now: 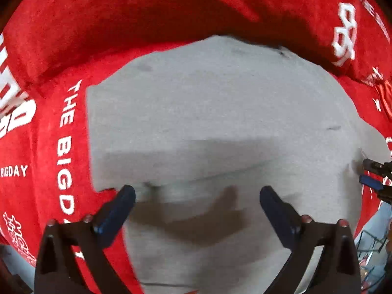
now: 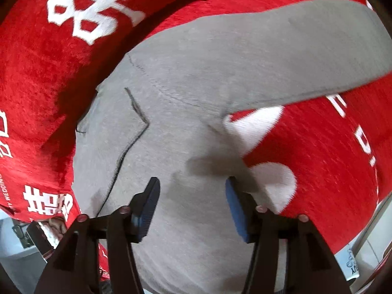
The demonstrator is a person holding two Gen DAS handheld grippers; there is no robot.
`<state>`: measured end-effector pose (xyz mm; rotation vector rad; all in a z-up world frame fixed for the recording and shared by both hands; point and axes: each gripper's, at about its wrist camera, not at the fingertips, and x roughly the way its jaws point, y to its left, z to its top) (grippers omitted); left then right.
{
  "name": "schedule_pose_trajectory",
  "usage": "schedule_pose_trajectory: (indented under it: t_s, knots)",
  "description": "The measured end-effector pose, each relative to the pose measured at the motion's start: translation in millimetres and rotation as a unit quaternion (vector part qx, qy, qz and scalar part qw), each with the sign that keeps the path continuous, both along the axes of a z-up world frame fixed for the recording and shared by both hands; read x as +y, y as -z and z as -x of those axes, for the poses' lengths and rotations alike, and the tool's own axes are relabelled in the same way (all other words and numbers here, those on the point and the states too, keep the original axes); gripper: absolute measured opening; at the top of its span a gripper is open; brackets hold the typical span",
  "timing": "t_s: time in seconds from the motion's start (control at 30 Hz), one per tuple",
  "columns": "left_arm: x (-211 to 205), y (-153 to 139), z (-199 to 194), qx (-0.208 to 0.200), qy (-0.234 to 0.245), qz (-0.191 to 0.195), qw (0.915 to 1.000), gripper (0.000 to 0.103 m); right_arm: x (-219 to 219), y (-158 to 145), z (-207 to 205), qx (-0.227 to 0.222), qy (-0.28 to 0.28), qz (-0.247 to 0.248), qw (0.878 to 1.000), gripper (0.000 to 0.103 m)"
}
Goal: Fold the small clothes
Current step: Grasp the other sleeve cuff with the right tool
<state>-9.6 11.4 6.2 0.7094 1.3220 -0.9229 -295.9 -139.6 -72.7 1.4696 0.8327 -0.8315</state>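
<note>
We were between folds on one grey garment, which filled the middle of both wrist views and lay on a red plush cover printed with white lettering. In the left wrist view a doubled layer of the grey cloth crossed the frame's centre, its folded edge running from left to right, so we judged one fold already laid down.

The left gripper stood over the garment's lower part with its fingers spread as wide as they go and nothing between them. The right gripper was about half open, above the grey cloth near its right edge, and its pads pressed on nothing that we could see. In the right wrist view a long grey sleeve reached away toward the upper right, still unfolded, and a dark seam line ran down the left of the cloth.

We judged the next move to call for pinching the sleeve or an outer edge and carrying it over the body.

We counted one garment, one cover and two grippers.
</note>
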Motion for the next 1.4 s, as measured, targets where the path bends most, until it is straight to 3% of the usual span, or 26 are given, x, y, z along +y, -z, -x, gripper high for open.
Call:
schedule_pose_trajectory:
  t_s: [0.23, 0.43, 0.7, 0.83, 1.1, 1.23, 1.3, 1.33, 1.4]
  knots:
    - [-37.2, 2.4, 40.1, -0.017, 0.042, -0.016, 0.9989, 0.102, -5.7, 7.3, 53.4, -0.009, 0.045, -0.010, 0.999, 0.063]
    - [-73.3, 13.2, 64.1, -0.010, 0.046, -0.038, 0.9981, 0.102, -19.3, 17.1, 117.4, -0.024, 0.129, -0.006, 0.991, 0.063]
    - [-110.4, 27.2, 100.0, 0.012, 0.057, -0.051, 0.9970, 0.102, -44.3, 41.5, 186.6, -0.054, 0.241, 0.004, 0.969, 0.065]
    - [-126.3, 25.4, 119.9, 0.025, 0.076, -0.038, 0.9961, 0.102, -61.3, 55.8, 204.8, -0.110, 0.283, -0.008, 0.953, 0.065]
    - [-155.8, 22.8, 153.3, 0.042, 0.094, -0.012, 0.9946, 0.102, -88.9, 45.5, 231.6, -0.166, 0.337, 0.044, 0.926, 0.065]
    - [-162.3, 23.3, 160.8, 0.040, 0.105, -0.008, 0.9937, 0.102, -96.4, 47.6, 243.5, -0.205, 0.366, 0.046, 0.906, 0.065]
    - [-168.3, 27.1, 163.2, 0.038, 0.103, -0.007, 0.9939, 0.102, -98.1, 50.9, 248.0, -0.225, 0.369, 0.039, 0.901, 0.045]
    - [-171.6, 29.8, 165.3, 0.038, 0.102, -0.007, 0.9941, 0.102, -99.3, 53.0, 248.8, -0.230, 0.370, 0.032, 0.900, 0.011]
    - [-172.0, 31.0, 164.0, 0.039, 0.099, -0.008, 0.9942, 0.102, -100.3, 57.1, 249.7, -0.243, 0.374, 0.021, 0.895, 0.007]
